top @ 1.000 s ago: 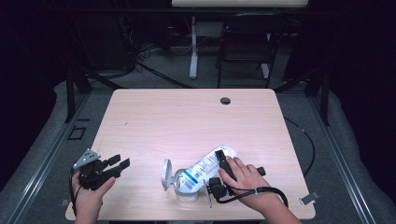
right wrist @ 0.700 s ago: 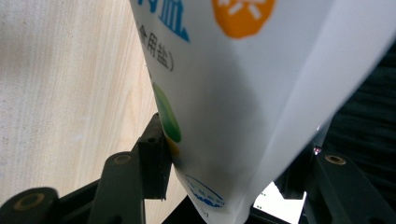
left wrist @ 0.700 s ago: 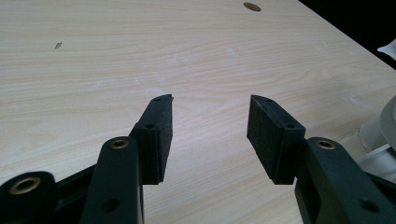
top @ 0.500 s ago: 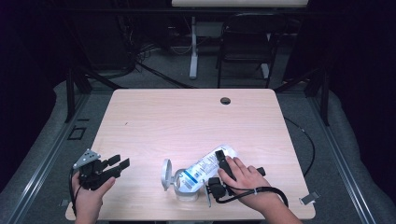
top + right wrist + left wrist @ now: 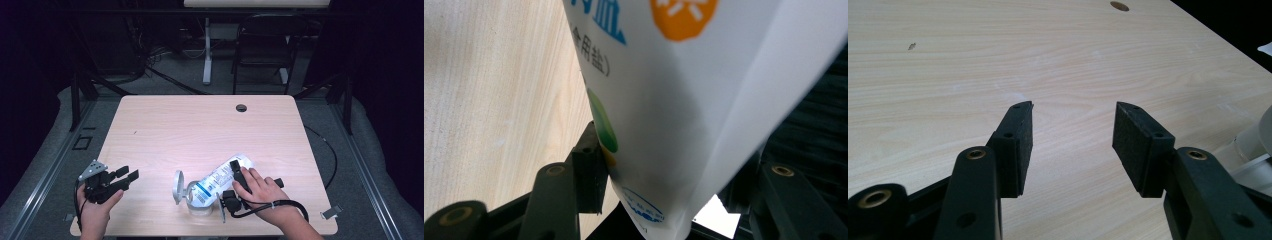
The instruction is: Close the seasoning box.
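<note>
Gripping a white pouch [image 5: 220,176] at lower centre of the bench [image 5: 200,130], the right hand-held gripper [image 5: 235,186] clamps it; the left hand-held gripper [image 5: 125,177] rests lower left, jaws wide.

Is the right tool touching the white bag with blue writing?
Touching. In the right gripper view the white plastic bag sits between the right tool's black jaws, with the left pad pressed against it.
</note>
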Demonstrator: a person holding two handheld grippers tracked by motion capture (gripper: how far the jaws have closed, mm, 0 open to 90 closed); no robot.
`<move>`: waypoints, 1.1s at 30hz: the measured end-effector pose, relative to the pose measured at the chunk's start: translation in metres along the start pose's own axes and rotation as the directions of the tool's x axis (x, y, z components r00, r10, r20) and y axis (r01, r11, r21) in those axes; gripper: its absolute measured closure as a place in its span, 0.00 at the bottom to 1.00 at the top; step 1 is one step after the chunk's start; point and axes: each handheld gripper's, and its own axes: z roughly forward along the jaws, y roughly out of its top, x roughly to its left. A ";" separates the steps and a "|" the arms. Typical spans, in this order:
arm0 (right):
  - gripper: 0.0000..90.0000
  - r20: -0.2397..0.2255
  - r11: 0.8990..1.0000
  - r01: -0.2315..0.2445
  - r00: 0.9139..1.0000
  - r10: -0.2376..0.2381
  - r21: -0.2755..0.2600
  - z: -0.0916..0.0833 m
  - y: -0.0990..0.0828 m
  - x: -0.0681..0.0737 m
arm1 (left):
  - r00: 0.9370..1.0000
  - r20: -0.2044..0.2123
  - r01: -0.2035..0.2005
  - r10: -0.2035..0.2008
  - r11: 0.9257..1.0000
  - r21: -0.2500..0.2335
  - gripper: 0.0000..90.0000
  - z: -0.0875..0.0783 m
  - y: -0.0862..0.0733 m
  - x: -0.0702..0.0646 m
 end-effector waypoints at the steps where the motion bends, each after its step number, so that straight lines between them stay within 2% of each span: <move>1: 0.53 0.001 1.000 0.000 1.000 0.000 0.000 0.000 0.000 0.000 | 1.000 0.000 0.001 -0.001 1.000 -0.004 0.57 0.000 0.000 0.000; 11: 0.54 0.008 1.000 -0.001 1.000 0.001 -0.014 0.000 0.000 0.000 | 1.000 0.000 0.003 -0.003 1.000 -0.003 0.57 0.000 0.000 0.000; 13: 0.54 0.013 1.000 0.016 1.000 -0.016 0.000 -0.002 0.001 -0.001 | 1.000 0.000 0.003 -0.003 1.000 -0.004 0.57 0.000 0.000 0.000; 19: 0.54 0.013 1.000 0.007 1.000 -0.007 -0.008 -0.001 0.000 -0.001 | 1.000 -0.001 0.003 -0.003 1.000 -0.003 0.57 0.000 0.000 0.000; 20: 0.54 0.016 1.000 0.023 1.000 -0.023 0.009 -0.003 0.001 -0.002 | 1.000 -0.001 0.003 -0.003 1.000 -0.003 0.57 0.000 0.000 0.000; 23: 0.54 0.011 1.000 0.009 1.000 -0.009 -0.008 -0.001 0.000 -0.001 | 1.000 -0.002 0.005 -0.005 1.000 -0.005 0.57 0.000 0.000 0.001; 33: 0.55 0.010 1.000 0.026 1.000 -0.026 -0.004 -0.002 0.001 -0.003 | 1.000 -0.004 0.006 -0.006 1.000 -0.005 0.57 -0.001 0.000 0.001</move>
